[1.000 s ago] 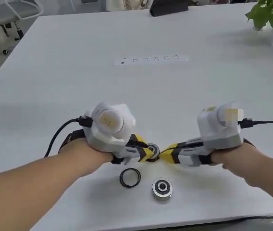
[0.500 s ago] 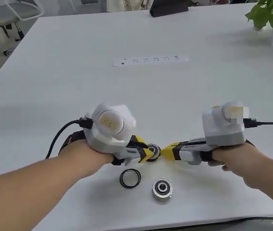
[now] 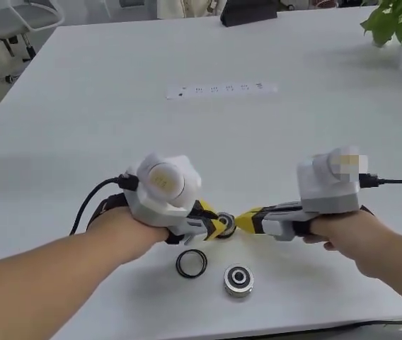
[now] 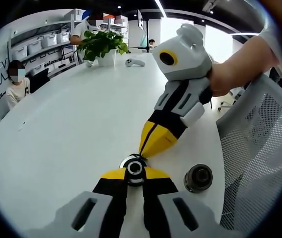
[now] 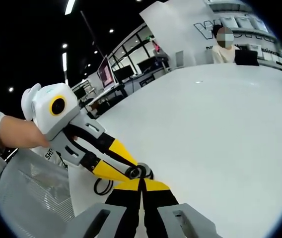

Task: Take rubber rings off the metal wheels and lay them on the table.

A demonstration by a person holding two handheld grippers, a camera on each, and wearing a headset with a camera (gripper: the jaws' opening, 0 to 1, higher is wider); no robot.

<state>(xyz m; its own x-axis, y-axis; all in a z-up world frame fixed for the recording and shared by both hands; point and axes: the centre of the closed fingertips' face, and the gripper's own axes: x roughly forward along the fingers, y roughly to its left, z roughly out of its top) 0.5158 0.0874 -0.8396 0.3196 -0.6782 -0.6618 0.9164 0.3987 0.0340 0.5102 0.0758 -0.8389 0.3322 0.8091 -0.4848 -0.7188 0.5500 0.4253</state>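
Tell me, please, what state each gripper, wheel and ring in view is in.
left gripper: shut on held wheel.
right gripper: shut, tips at the held wheel's rim; a grip on its ring cannot be told.
held wheel: clamped in the left gripper's jaws.
loose ring: off its wheel, flat on the table.
second wheel: flat on the table, untouched.

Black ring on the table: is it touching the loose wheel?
No, the head view shows bare table between the black ring and the loose wheel.
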